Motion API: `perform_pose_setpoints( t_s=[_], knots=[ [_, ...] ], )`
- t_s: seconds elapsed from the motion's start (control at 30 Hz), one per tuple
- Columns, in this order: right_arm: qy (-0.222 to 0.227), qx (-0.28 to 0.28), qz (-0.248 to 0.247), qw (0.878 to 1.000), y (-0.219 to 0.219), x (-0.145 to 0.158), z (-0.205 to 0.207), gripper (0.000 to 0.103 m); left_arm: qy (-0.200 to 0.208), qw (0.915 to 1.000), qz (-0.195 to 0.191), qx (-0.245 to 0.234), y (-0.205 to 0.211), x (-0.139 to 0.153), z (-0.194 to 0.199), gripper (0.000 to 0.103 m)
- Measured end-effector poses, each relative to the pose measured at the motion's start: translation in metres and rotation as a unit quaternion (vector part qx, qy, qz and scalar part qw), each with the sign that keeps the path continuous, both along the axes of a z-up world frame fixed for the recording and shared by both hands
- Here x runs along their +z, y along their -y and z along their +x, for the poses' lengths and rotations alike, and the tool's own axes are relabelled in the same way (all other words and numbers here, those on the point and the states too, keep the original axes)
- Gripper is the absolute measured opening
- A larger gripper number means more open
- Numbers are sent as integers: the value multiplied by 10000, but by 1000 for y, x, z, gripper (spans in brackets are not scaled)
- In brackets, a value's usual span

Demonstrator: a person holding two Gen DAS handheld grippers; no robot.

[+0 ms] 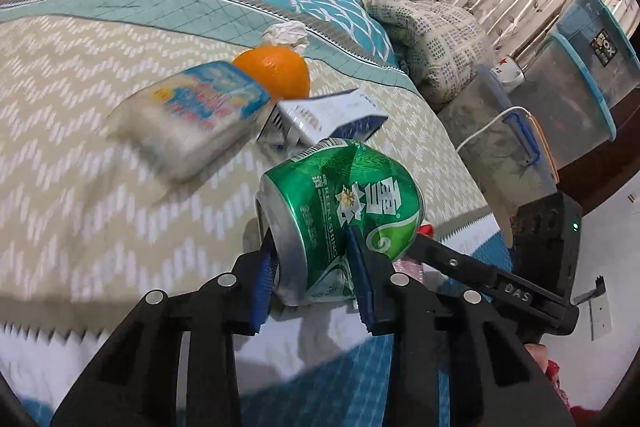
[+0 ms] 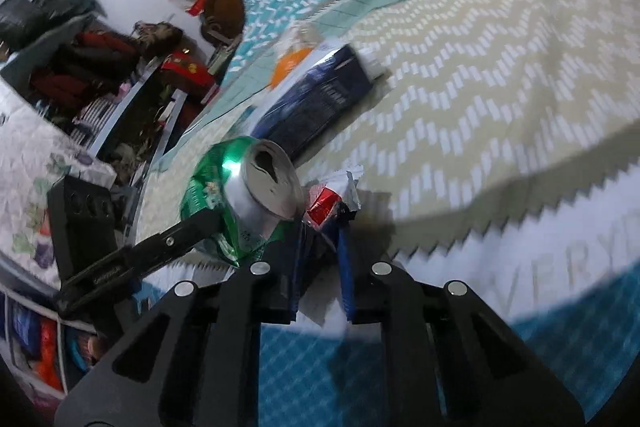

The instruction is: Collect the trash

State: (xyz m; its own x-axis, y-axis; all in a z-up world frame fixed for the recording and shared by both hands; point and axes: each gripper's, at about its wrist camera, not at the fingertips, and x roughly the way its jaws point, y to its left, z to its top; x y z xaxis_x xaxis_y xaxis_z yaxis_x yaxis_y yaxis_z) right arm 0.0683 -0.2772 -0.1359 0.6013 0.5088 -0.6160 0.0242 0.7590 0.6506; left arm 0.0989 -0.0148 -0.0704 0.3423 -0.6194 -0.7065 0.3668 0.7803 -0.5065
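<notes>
My left gripper (image 1: 312,247) is shut on a dented green soda can (image 1: 340,203), its blue pads pressing both sides of the can's lower end just above the bed. In the right wrist view the same can (image 2: 240,195) shows its open top, with the left gripper (image 2: 216,223) coming in from the left. My right gripper (image 2: 320,263) is shut on a crumpled red, white and blue wrapper (image 2: 332,197) right beside the can. In the left wrist view the right gripper (image 1: 422,237) reaches in from the right, and a red bit of the wrapper (image 1: 427,228) shows at its tip.
Further back on the beige zigzag bed cover (image 1: 80,147) lie a tissue pack (image 1: 200,111), an orange (image 1: 276,75), a crumpled tissue (image 1: 286,33) and a white and blue box (image 1: 332,115). Beyond the bed's right edge are a folded cloth (image 1: 436,43) and plastic storage bins (image 1: 576,99).
</notes>
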Motion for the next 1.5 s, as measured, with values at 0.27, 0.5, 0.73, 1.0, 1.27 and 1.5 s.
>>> perform_pose_setpoints(
  t_s=[0.27, 0.5, 0.73, 1.0, 1.27, 1.5],
  knots=[
    [204, -113, -216, 9995, -3, 11, -49, 18, -125, 9987, -55, 485, -58, 4, -44, 30],
    [135, -835, -55, 9964, 47, 12, -87, 16, -224, 9975, -36, 667, -76, 3, -61, 30],
    [-86, -1006, 159, 9948, 69, 0, -113, 29, -35, 9992, 212, 344, -43, 4, -65, 30],
    [218, -1328, -250, 9906, 65, 9, -127, 75, 702, 9892, 1163, 551, -19, 14, -82, 34],
    [168, -1362, -453, 9895, 55, 11, -127, 75, 941, 9793, 1572, 857, -25, 15, -87, 51],
    [79, -1425, -422, 9889, 53, 7, -128, 75, 1058, 9746, 1679, 1041, -35, 16, -90, 59]
  ],
)
